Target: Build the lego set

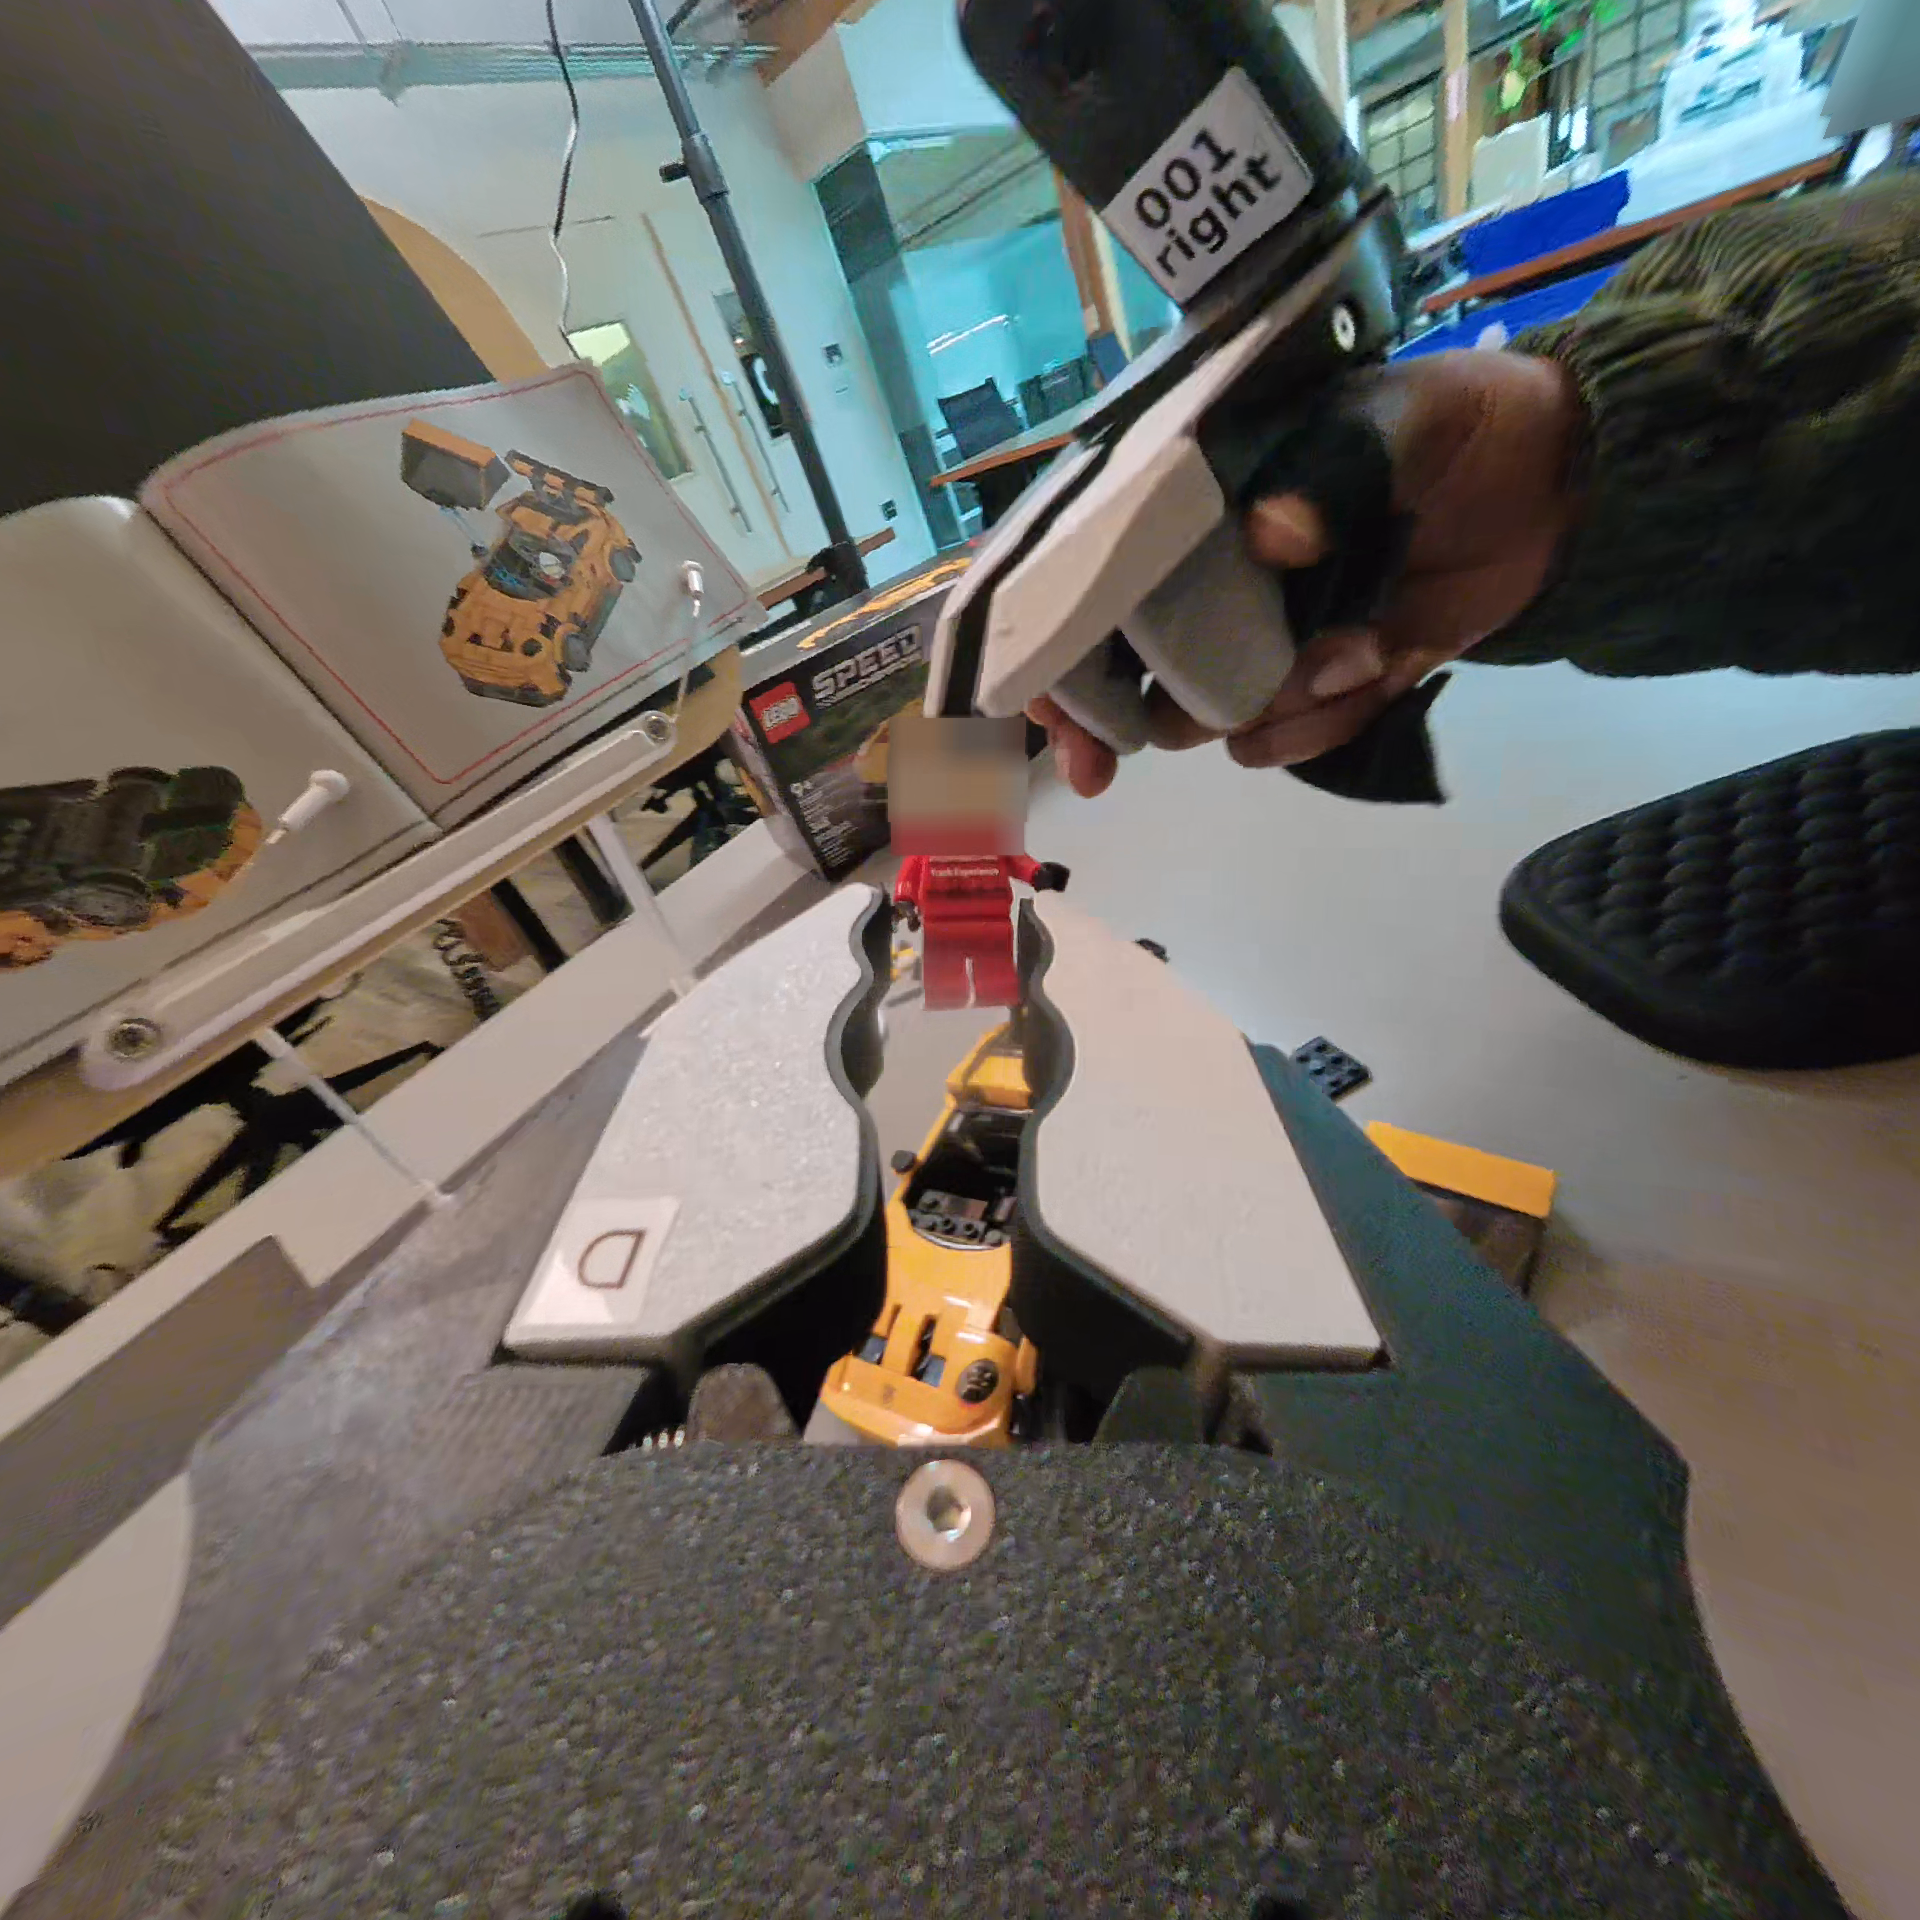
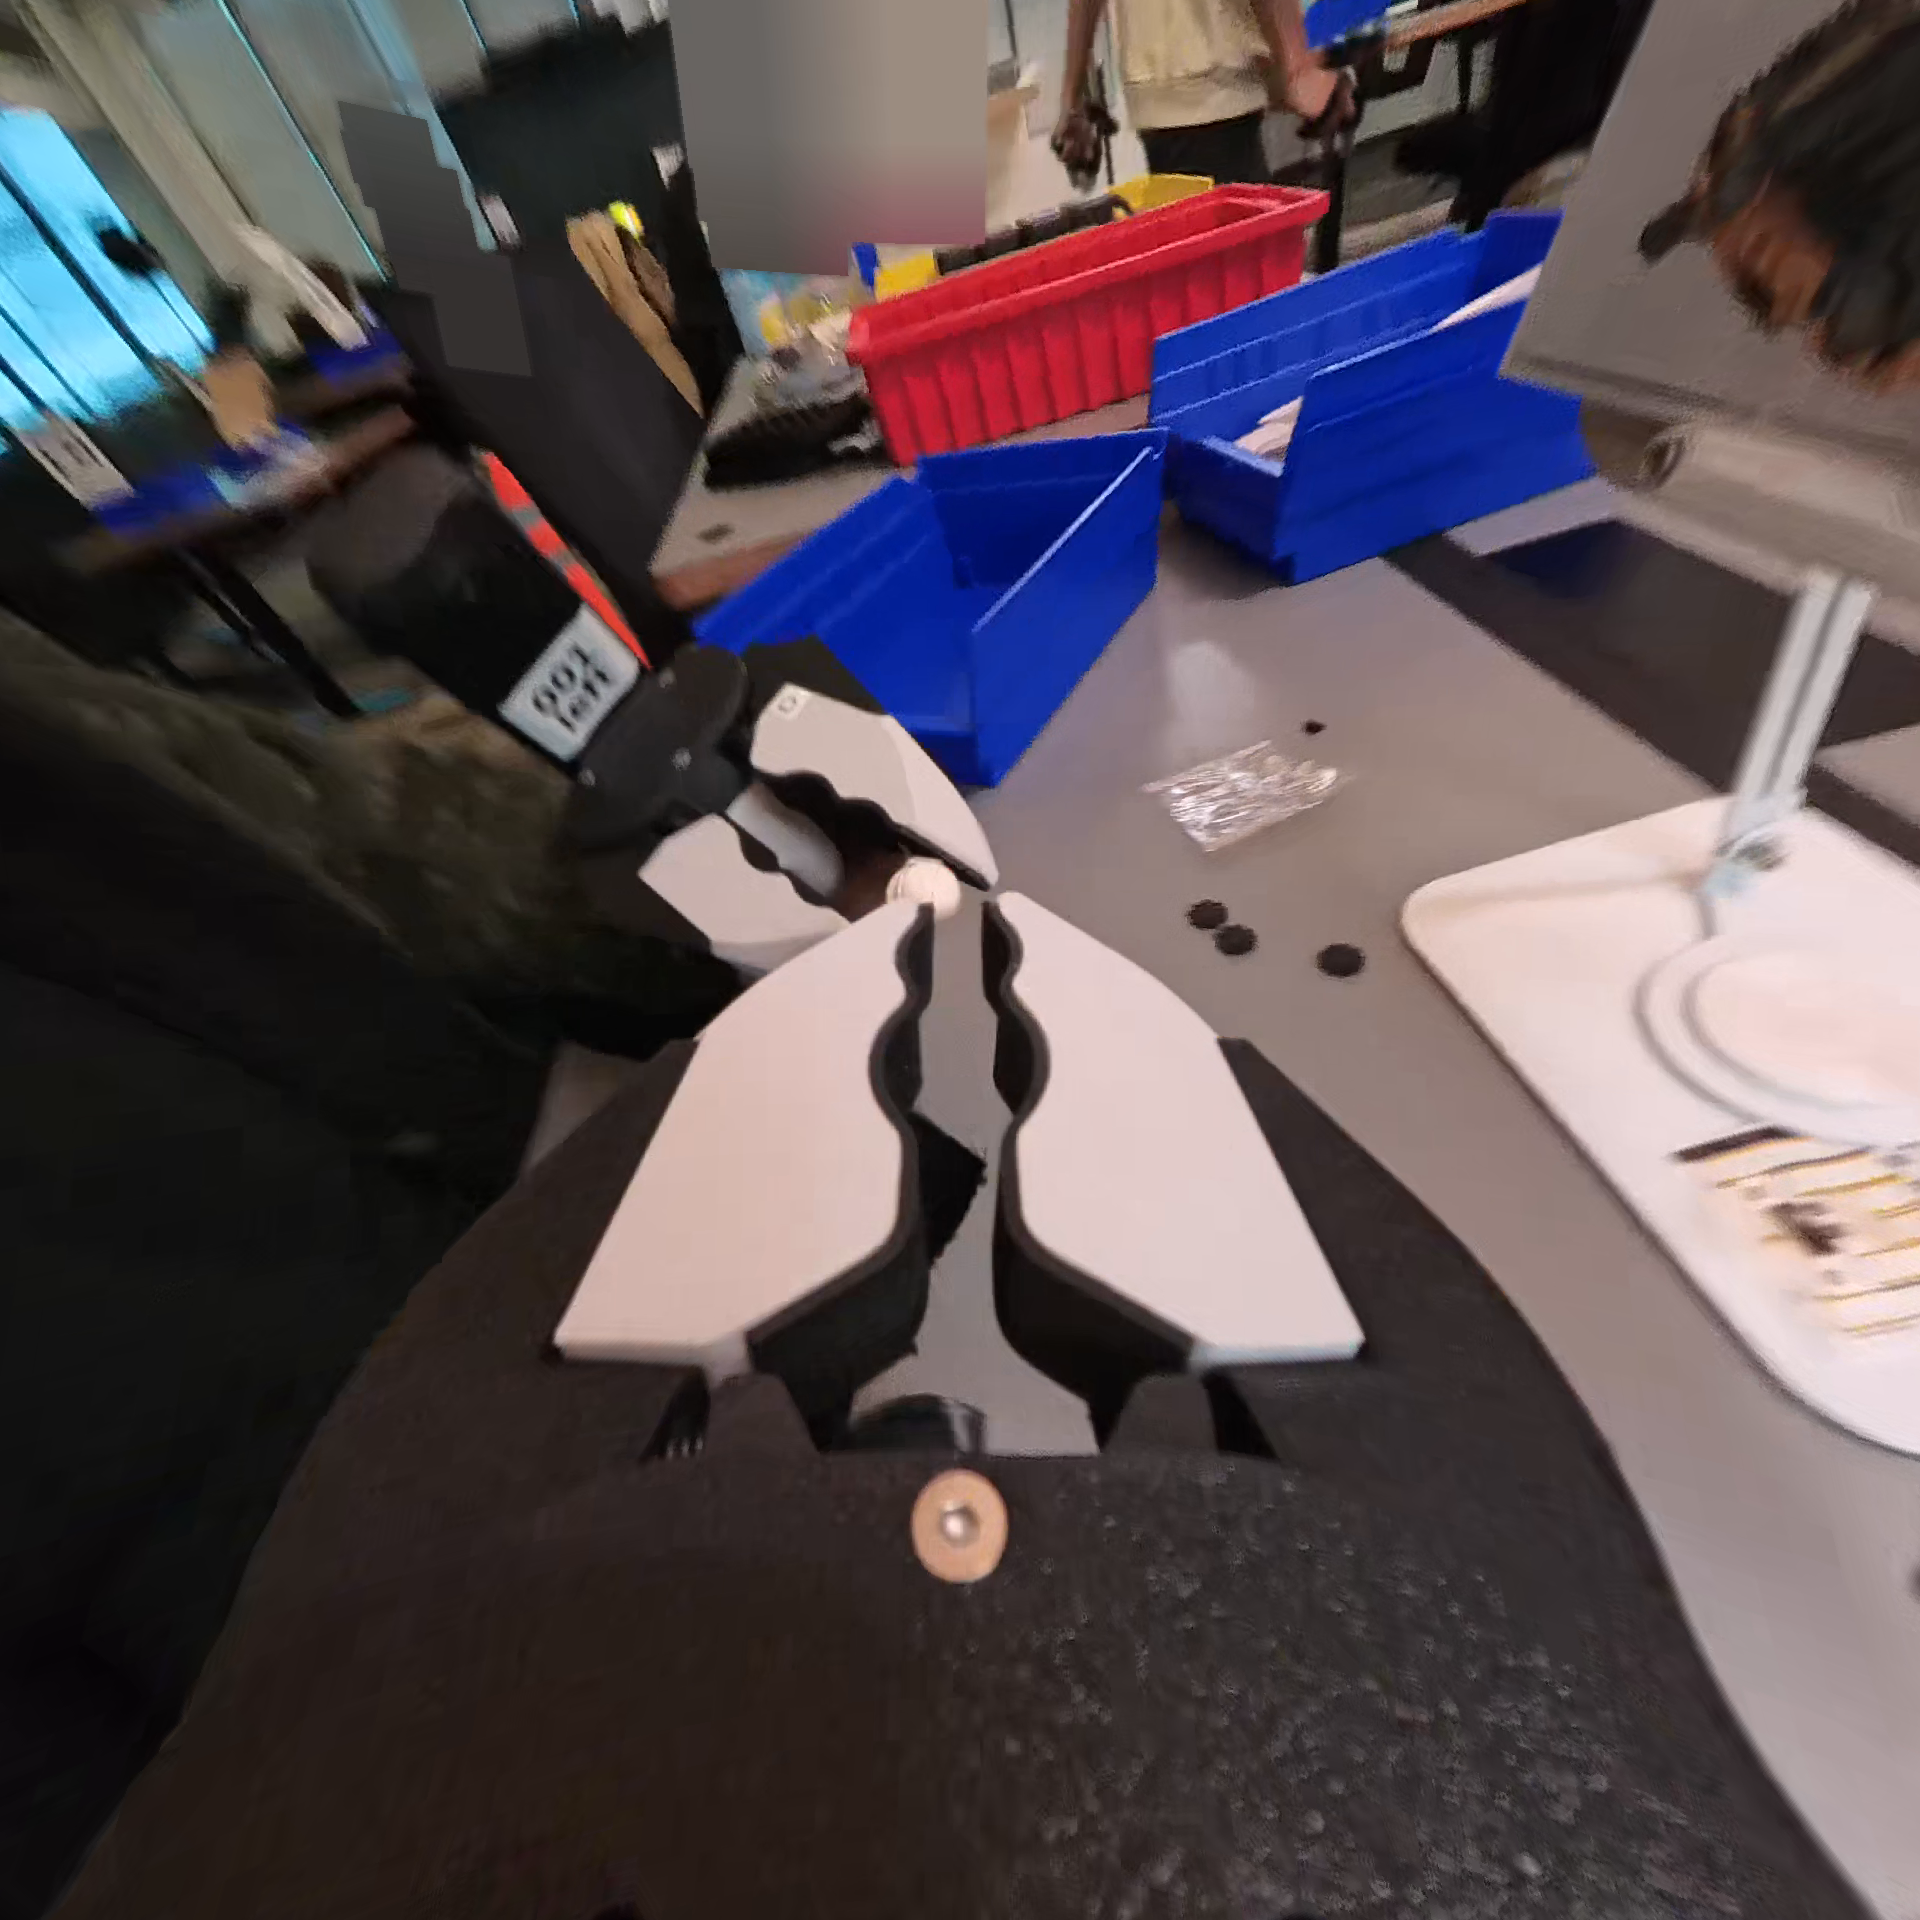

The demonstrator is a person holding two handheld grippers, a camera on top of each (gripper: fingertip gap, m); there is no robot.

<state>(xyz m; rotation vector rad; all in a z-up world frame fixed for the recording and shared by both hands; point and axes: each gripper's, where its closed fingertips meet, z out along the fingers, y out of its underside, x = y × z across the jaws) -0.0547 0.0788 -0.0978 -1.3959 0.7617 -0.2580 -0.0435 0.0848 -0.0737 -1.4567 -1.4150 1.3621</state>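
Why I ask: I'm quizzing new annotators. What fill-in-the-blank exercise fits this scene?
The left hand-held gripper grips a ___ minifigure.
Below the minifigure, in the left wrist view, a yellow toy ___ shows.
In front of the red bin stand two ___ bins.
Missing words: red; car; blue.

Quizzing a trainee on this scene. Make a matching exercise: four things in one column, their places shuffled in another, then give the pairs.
Things:
1. minifigure
2. car
3. box
4. booklet

Places:
a. open on a stand
b. low between the left gripper's fingers, near its base
c. at the left gripper's tips
d. on the table, behind the minifigure

Pairs: 1-c, 2-b, 3-d, 4-a
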